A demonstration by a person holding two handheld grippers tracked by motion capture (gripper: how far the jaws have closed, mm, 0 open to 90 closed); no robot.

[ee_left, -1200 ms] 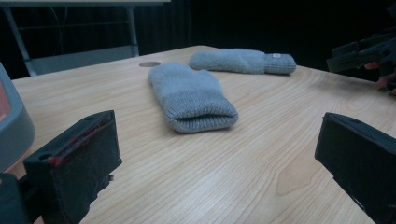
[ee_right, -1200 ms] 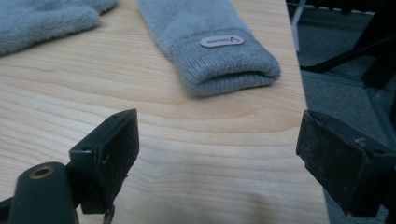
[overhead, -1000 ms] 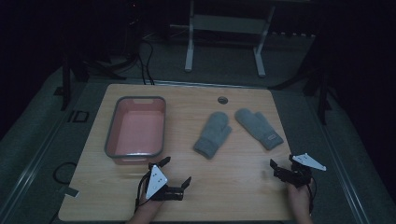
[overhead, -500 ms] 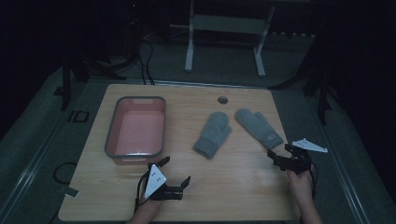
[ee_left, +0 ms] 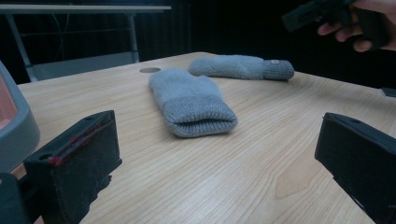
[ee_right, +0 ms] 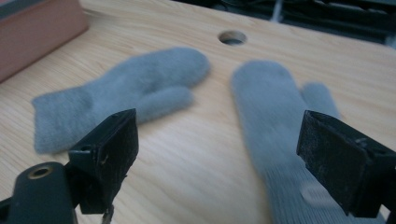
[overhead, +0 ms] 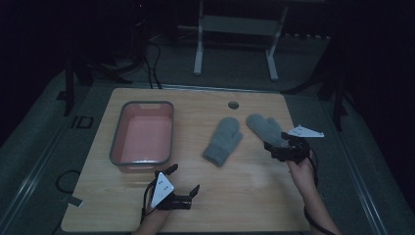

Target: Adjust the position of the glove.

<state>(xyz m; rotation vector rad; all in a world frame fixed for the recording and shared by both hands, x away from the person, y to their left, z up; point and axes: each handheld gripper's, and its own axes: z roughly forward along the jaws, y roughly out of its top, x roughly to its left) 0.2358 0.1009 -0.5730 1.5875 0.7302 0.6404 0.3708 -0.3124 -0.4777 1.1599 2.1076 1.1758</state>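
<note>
Two grey knitted mittens lie flat on the wooden table (overhead: 254,186). The left mitten (overhead: 222,141) (ee_left: 191,100) (ee_right: 126,98) is in the middle, the right mitten (overhead: 262,127) (ee_left: 240,66) (ee_right: 275,112) just beside it. My right gripper (overhead: 270,149) (ee_right: 224,158) hovers open over the right mitten's cuff, its jaws wide apart with nothing between them. Near the front edge, my left gripper (overhead: 185,178) (ee_left: 217,158) is open too and holds nothing, pointing toward the left mitten's cuff. The right hand and its gripper (ee_left: 336,14) show far off in the left gripper view.
A pink tray with a grey rim (overhead: 116,142) (ee_left: 14,126) (ee_right: 37,28) stands at the left. A round hole (overhead: 233,105) (ee_right: 232,37) sits in the tabletop near the far edge. A metal stand (overhead: 235,24) is on the floor beyond the table.
My right gripper has moved forward and slightly left, from the table's right front up to the right mitten's cuff. The left gripper has stayed where it was.
</note>
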